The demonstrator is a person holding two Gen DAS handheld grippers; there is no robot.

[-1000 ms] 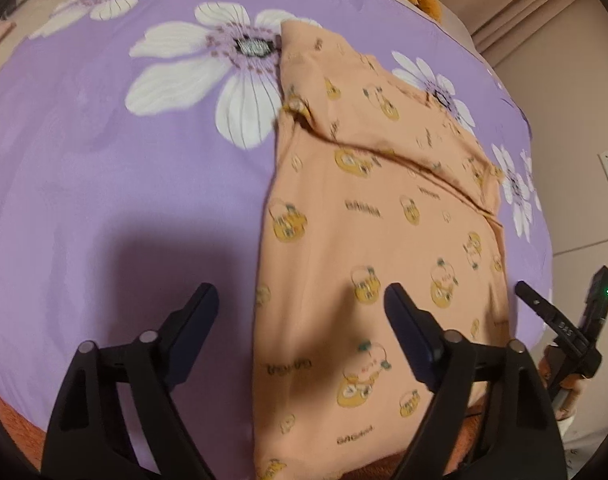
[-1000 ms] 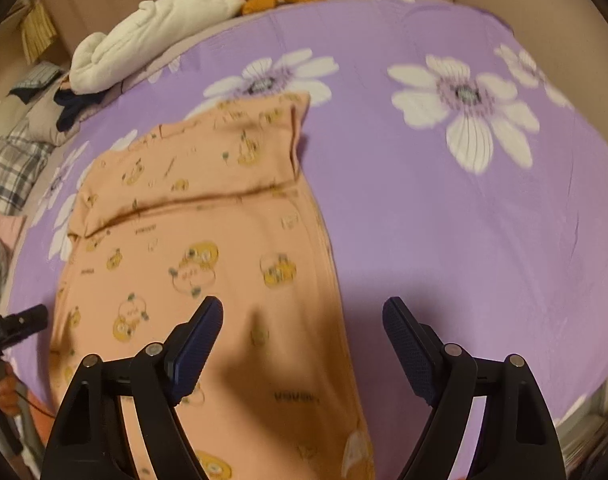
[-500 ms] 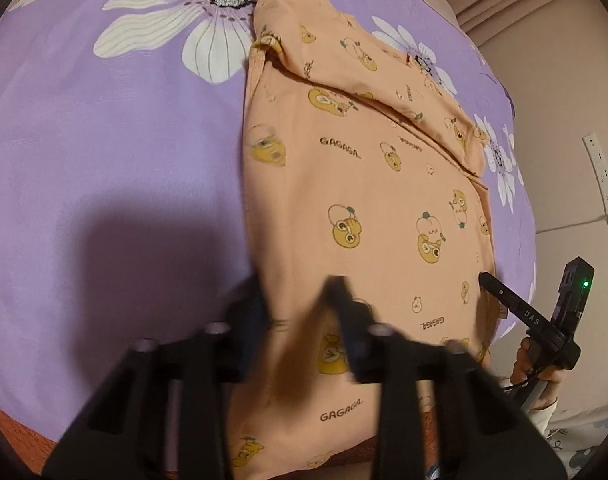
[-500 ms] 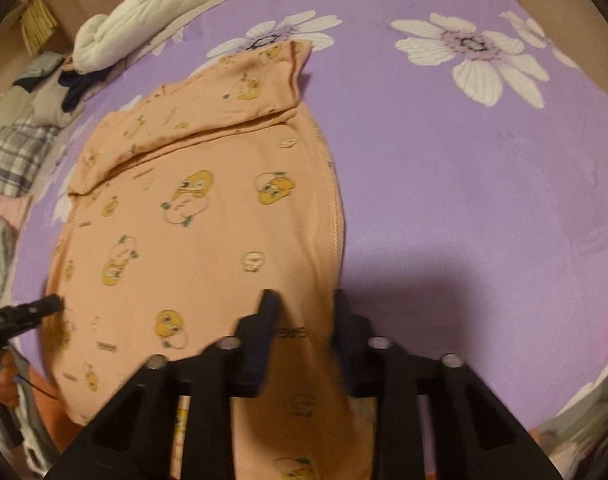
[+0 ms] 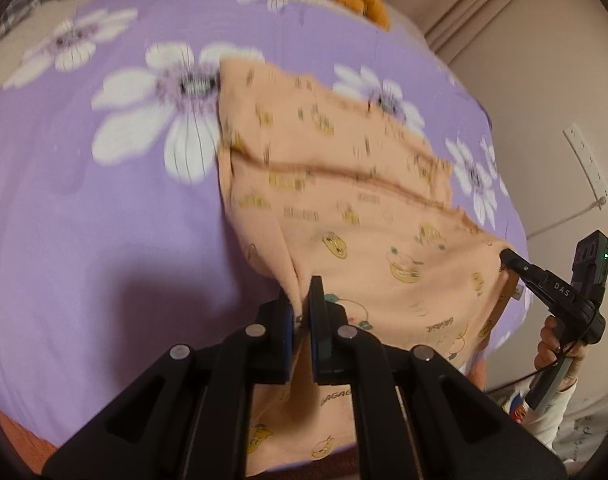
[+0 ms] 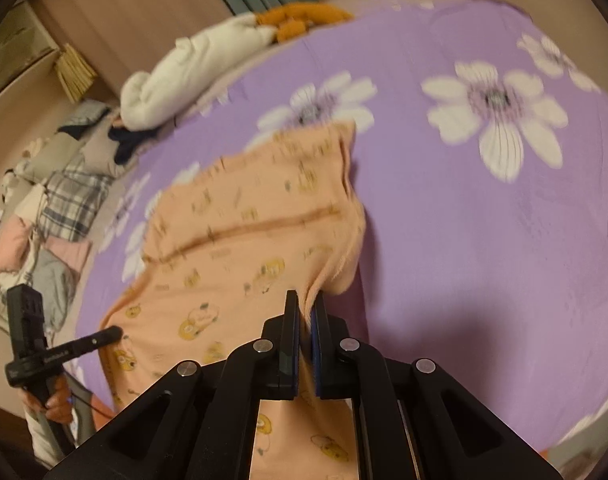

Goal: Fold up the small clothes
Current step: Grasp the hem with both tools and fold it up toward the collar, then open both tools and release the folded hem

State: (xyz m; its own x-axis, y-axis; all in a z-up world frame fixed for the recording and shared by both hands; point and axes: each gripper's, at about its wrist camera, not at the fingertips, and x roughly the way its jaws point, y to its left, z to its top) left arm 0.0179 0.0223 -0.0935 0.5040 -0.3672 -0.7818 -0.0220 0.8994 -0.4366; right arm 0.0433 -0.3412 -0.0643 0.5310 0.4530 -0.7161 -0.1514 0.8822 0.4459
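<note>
A small orange garment (image 5: pixel 344 184) printed with yellow cartoon figures lies on a purple flowered bedsheet (image 5: pixel 104 208); its far part is folded over. My left gripper (image 5: pixel 302 296) is shut on the garment's left side edge and holds it raised off the sheet. In the right wrist view the same garment (image 6: pixel 244 240) is pinched at its right side edge by my right gripper (image 6: pixel 304 304), which is shut on the cloth and lifts it too. Each view shows the other gripper at the opposite edge, held by a hand.
A white plush and an orange toy (image 6: pixel 296 20) lie at the bed's far end. A pile of clothes, one plaid (image 6: pixel 72 200), sits beside the bed on the left of the right wrist view. A wall with a power strip (image 5: pixel 588 160) stands to the right of the bed.
Both grippers went from wide open above the garment to shut on its side edges, then rose, pulling the near part of the cloth up off the sheet.
</note>
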